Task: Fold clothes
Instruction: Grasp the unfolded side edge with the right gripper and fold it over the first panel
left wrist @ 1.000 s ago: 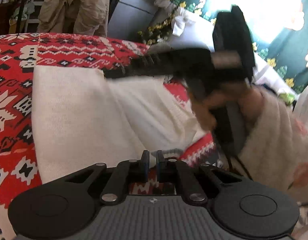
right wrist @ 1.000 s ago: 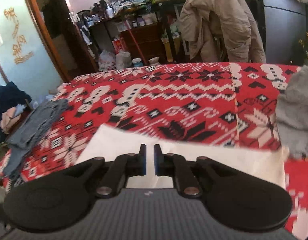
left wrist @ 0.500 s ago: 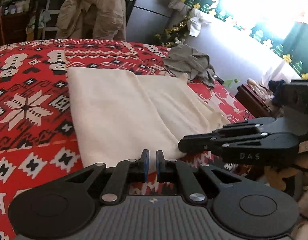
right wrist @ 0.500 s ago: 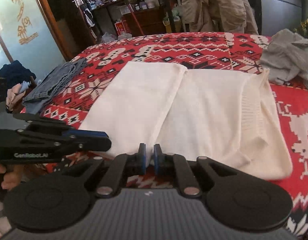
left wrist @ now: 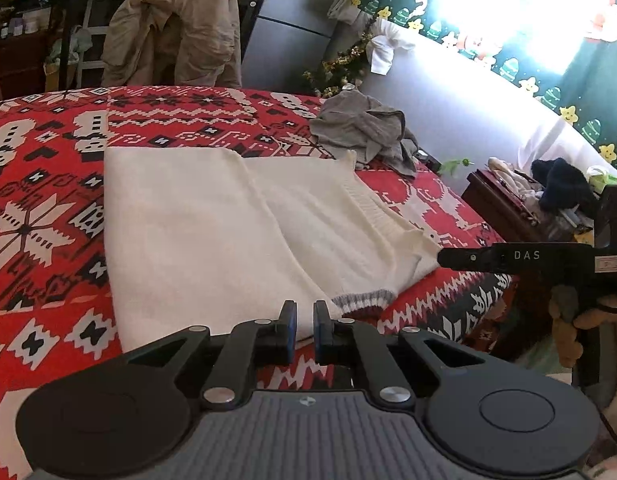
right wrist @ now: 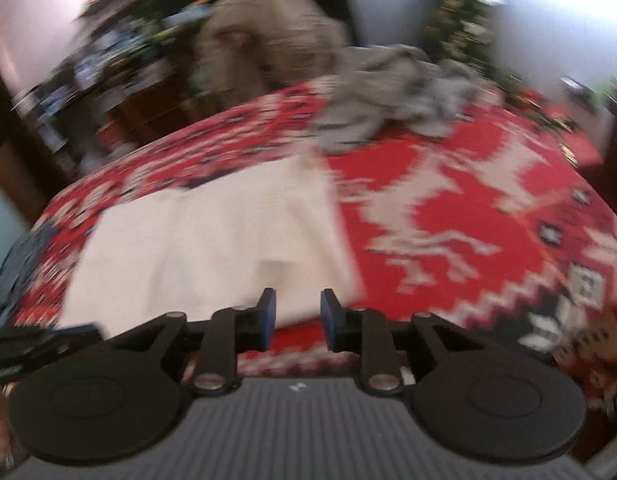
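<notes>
A cream sweater lies folded flat on the red patterned bedspread, with a grey-striped cuff at its near edge. My left gripper hovers just above the sweater's near hem, shut with nothing between its pads. From the right, my right gripper reaches in with its tip at the sweater's right corner. The right wrist view is motion-blurred. In it the right gripper stands slightly open and empty over the near right edge of the sweater.
A crumpled grey garment sits at the far right of the bed. A beige jacket hangs over a chair behind the bed. A cluttered bedside table stands at the right. Blurred dark denim lies at the bed's left edge.
The right gripper swung to the right, toward the sweater's right corner, and its jaws parted a little. The left gripper stayed near the hem, still shut.
</notes>
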Demonstrator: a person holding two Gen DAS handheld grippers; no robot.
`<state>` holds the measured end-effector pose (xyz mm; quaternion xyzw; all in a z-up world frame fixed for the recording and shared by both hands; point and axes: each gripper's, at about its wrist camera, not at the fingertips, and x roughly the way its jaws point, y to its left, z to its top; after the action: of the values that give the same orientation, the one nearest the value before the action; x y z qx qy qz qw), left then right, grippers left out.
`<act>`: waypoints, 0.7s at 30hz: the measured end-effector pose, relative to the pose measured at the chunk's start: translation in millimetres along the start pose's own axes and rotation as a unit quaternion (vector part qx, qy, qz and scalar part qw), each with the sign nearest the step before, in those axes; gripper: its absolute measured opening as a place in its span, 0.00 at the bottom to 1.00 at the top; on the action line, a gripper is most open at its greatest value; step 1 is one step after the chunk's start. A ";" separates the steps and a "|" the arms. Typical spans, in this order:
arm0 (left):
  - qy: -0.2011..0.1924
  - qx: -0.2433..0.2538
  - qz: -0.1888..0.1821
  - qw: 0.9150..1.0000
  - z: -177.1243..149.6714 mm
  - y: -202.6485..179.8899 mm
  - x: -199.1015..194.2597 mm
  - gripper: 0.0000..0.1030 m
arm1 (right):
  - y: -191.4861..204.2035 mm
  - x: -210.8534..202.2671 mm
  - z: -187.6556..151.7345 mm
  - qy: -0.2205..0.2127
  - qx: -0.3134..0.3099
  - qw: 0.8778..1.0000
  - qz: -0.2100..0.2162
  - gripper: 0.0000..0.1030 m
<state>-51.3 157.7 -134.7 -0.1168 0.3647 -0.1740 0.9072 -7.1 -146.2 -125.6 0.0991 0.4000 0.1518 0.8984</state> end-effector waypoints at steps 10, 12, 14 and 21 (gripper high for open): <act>-0.004 -0.004 0.017 1.000 5.6 1.3 -3.2 0.16 | -31.8 14.6 -1.3 -0.004 0.059 0.998 0.004 0.29; -0.010 -0.010 0.026 1.000 5.6 5.8 -7.9 0.16 | -28.6 18.7 1.0 -0.007 0.057 0.998 0.008 0.08; -0.019 -0.021 0.041 0.999 4.1 15.7 -17.2 0.16 | -22.2 19.9 4.0 -0.004 0.042 0.999 0.011 0.08; -0.049 -0.058 0.094 0.993 -1.7 50.6 -49.8 0.16 | 30.2 -10.3 36.2 -0.058 -0.038 0.996 0.064 0.07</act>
<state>-74.3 223.8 -122.1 -0.1432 0.3385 -0.0601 0.9281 7.6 -123.6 -85.5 0.0989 0.3338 0.2178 0.9118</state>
